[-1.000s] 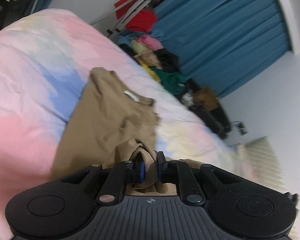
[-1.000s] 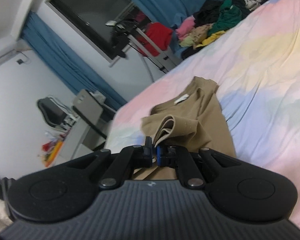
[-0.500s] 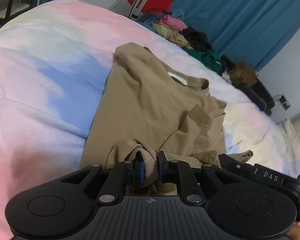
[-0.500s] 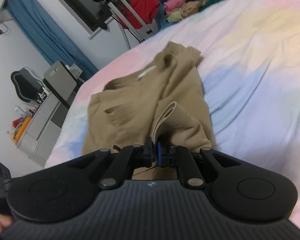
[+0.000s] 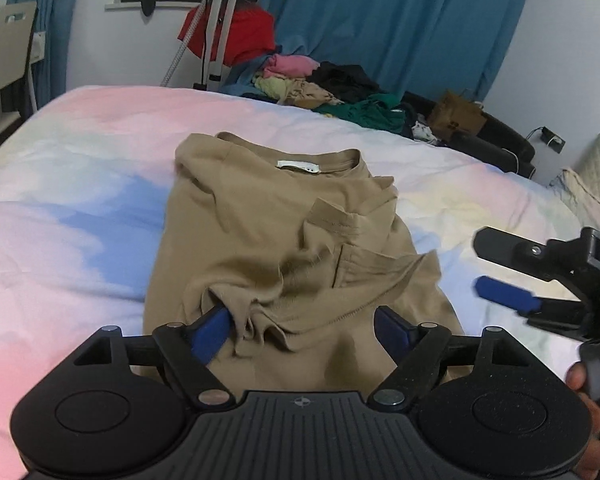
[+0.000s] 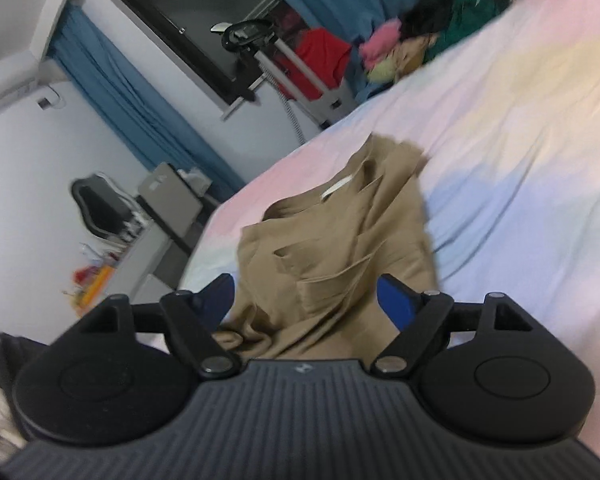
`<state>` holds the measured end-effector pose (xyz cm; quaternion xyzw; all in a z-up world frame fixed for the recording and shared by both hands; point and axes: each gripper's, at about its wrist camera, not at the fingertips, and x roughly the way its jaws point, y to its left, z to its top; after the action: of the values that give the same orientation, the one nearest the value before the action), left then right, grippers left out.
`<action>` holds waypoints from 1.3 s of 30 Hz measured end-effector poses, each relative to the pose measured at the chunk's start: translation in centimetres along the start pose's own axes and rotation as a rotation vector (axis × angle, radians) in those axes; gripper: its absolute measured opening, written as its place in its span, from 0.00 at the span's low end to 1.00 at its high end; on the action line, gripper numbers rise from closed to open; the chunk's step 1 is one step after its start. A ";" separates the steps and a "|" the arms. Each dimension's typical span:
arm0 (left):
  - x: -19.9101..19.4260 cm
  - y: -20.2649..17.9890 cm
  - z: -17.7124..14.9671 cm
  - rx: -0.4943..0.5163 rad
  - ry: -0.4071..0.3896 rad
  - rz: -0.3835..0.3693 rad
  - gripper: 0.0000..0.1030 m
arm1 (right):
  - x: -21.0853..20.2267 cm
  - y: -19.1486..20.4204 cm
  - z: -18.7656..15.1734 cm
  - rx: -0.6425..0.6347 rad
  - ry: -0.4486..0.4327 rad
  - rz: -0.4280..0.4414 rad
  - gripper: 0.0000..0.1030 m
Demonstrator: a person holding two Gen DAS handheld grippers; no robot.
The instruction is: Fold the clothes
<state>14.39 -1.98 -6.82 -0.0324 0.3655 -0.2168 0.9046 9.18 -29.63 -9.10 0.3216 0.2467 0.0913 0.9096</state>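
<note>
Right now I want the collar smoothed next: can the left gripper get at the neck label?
Probably yes: the left gripper is open, and only flat tan shirt lies between it and the label.

It is a bedroom in a home: a bed (image 5: 100, 184) with pastel cover, blue curtains (image 5: 400, 28), a clothes pile (image 5: 320, 88) at the bed's far edge.

Pastel bedspread (image 5: 80, 208), blue curtains (image 5: 400, 20), white wall (image 6: 28, 152), desk w/ chair (image 6: 100, 208)

A pastel bedspread (image 5: 80, 208); behind it blue curtains (image 5: 400, 20), a pile of clothes (image 5: 320, 88), a tripod (image 5: 216, 32).
</note>
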 end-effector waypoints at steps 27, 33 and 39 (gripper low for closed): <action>-3.0 2.9 -3.0 0.079 0.021 0.446 0.84 | 1.0 -1.6 -4.0 -0.202 0.116 -0.380 0.76; -8.6 0.6 -3.7 0.048 -0.039 0.339 0.84 | -2.7 1.3 -3.9 -0.226 0.049 -0.313 0.76; -15.1 -0.7 -6.5 -0.146 -0.082 0.077 0.87 | -4.8 3.5 -4.1 -0.254 0.002 -0.247 0.76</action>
<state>0.06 4.33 -1.66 -0.0928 0.3442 -0.1531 0.9217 2.92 -26.29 -7.78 0.1712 0.2716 0.0095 0.9470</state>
